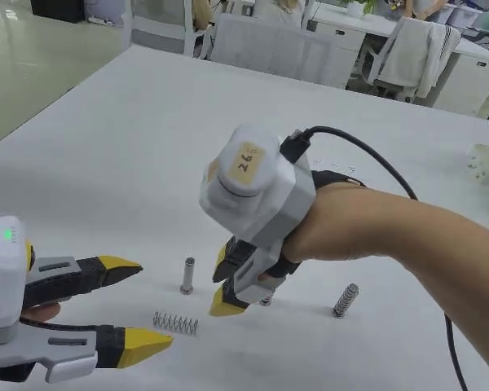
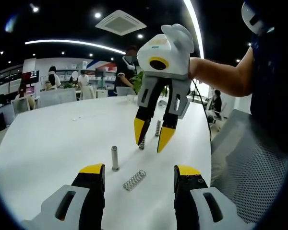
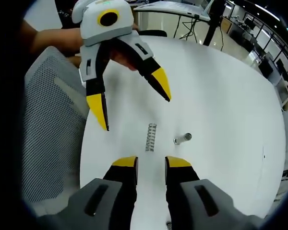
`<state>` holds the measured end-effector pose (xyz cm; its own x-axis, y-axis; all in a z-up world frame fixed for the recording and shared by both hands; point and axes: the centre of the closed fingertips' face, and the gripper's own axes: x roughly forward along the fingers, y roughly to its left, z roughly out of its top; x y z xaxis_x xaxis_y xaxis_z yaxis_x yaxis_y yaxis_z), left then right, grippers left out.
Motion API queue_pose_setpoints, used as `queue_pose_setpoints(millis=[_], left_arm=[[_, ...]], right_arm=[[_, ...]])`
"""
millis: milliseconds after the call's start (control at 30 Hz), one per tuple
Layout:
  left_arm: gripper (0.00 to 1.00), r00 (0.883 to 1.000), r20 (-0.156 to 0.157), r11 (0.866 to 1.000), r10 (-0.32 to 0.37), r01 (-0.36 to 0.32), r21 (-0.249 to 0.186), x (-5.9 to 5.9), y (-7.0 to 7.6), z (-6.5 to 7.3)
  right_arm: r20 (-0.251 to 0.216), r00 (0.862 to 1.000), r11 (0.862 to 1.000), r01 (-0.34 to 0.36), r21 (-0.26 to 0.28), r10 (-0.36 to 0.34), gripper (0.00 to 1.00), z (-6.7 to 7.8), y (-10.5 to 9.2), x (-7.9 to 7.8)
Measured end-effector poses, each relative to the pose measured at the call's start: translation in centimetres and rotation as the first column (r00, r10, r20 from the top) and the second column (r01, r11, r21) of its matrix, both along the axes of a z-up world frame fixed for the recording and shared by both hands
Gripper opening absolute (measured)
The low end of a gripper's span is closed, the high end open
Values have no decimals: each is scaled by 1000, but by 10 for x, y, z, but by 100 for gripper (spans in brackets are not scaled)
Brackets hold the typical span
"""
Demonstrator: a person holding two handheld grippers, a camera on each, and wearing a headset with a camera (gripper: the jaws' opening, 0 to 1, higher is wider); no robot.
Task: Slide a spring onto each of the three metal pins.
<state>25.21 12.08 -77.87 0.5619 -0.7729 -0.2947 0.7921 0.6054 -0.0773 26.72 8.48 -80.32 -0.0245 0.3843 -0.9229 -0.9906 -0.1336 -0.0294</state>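
A loose spring [image 1: 175,323] lies flat on the white table [image 1: 130,138], in front of a bare upright metal pin [image 1: 187,275]. Further right stands a pin wearing a spring [image 1: 345,300]. A third pin [image 1: 266,301] peeks out behind my right gripper [image 1: 222,285], which points down at the table, open and holding nothing. My left gripper [image 1: 153,305] is open at the lower left, aimed at the loose spring. From the left gripper [image 2: 139,170] I see the spring [image 2: 134,179], the bare pin [image 2: 114,158] and the right gripper [image 2: 152,139]. The right gripper [image 3: 152,163] hangs over the spring [image 3: 151,137] and the pin [image 3: 182,139].
A black cable [image 1: 367,155] runs from the right gripper across the person's forearm. A small white object [image 1: 485,159] sits at the table's far right. Chairs and desks [image 1: 407,49] stand beyond the far edge. A grey mesh chair [image 3: 53,124] is beside the table.
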Motion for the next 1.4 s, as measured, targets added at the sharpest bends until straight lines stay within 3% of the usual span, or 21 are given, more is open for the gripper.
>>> queue_pose_setpoints(millis=[700,1400], left_arm=[[52,1000,-10,1000,1,-1,0,0,2,-3],[52,1000,-17,1000,-4,4,3,0,0,-4]], right_arm=[[-35,997,998,67,-1,-67,16,-38,12,1],[-36,996,996,87,-8,-87,12,-55,12,0]])
